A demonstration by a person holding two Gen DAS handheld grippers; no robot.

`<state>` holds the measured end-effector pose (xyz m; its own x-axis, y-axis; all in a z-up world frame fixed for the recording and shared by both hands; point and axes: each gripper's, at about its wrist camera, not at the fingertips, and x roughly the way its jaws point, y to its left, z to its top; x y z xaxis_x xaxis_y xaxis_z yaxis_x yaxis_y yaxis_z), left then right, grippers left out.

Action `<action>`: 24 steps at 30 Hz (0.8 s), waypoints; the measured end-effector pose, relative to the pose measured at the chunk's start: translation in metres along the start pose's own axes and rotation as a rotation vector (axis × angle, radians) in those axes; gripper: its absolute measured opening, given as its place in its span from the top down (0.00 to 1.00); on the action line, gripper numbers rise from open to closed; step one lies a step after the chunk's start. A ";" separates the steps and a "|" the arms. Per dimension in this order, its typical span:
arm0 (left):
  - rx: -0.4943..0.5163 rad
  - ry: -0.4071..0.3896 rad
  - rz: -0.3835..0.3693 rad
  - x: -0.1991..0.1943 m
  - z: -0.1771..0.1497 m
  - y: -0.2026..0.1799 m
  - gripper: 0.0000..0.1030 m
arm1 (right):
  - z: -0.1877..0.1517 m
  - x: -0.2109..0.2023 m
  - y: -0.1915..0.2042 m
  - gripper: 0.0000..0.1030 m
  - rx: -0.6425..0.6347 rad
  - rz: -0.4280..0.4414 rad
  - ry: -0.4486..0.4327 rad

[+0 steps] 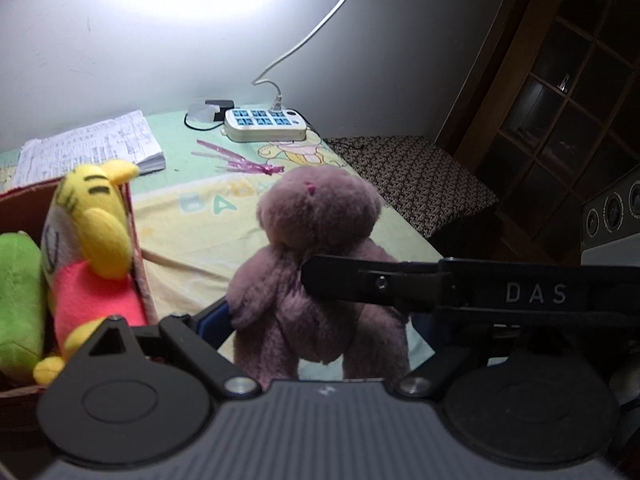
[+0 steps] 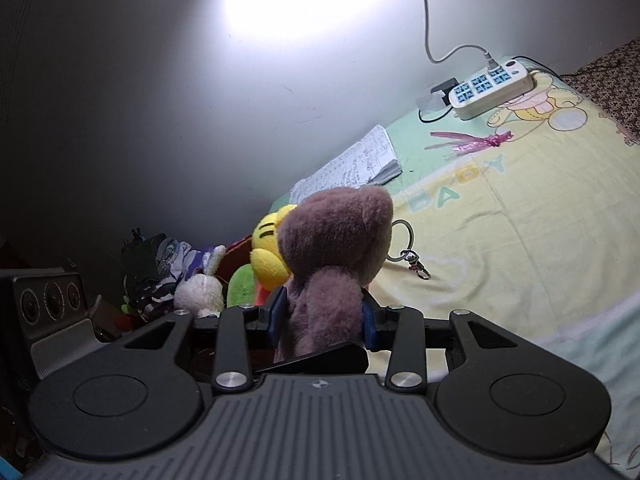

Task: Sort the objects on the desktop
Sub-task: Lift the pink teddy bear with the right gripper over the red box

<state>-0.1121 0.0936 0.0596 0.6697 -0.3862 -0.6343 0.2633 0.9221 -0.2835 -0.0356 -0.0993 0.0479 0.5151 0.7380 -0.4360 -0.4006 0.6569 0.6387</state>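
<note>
Bear point(image 2: 336, 256) clamped in right hand-held gripper point(image 2: 324, 316), left hand-held gripper point(image 1: 320, 312) unclear, box point(image 1: 138, 248) edge beside.

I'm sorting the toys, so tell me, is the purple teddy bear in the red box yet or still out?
Out. The purple teddy bear is upright in the right gripper, beside the red box.

A fuzzy mauve plush bear point(image 1: 316, 264) stands beside a dark red cardboard box point(image 1: 136, 240) holding a yellow, striped, pink-bellied plush toy point(image 1: 92, 232) and a green plush point(image 1: 18, 300). Beyond the bear, the pastel yellow-and-mint cartoon-printed cloth point(image 2: 520, 208) carries a white power strip with blue sockets point(image 1: 266, 125).
</note>
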 end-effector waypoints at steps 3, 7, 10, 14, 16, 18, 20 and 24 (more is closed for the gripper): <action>-0.010 -0.039 -0.003 -0.020 0.006 0.016 0.10 | 0.003 0.008 0.022 0.61 -0.034 0.019 -0.026; -0.016 -0.087 0.007 -0.043 0.016 0.040 0.10 | 0.007 0.023 0.049 0.61 -0.069 0.052 -0.051; -0.013 -0.122 0.030 -0.059 0.021 0.057 0.10 | 0.010 0.038 0.065 0.61 -0.089 0.083 -0.064; -0.014 -0.165 0.069 -0.083 0.028 0.082 0.10 | 0.015 0.057 0.090 0.61 -0.107 0.132 -0.073; -0.015 -0.189 0.091 -0.095 0.030 0.092 0.10 | 0.017 0.065 0.102 0.62 -0.120 0.156 -0.078; -0.022 -0.209 0.110 -0.105 0.032 0.104 0.09 | 0.018 0.075 0.114 0.62 -0.131 0.180 -0.081; -0.036 -0.218 0.126 -0.110 0.033 0.114 0.09 | 0.019 0.086 0.121 0.62 -0.127 0.190 -0.073; -0.082 -0.189 0.126 -0.104 0.029 0.137 0.09 | 0.014 0.111 0.123 0.62 -0.096 0.170 -0.036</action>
<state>-0.1251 0.2608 0.1076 0.8137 -0.2499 -0.5248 0.1175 0.9549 -0.2726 -0.0166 0.0614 0.0872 0.4602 0.8345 -0.3030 -0.5536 0.5366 0.6369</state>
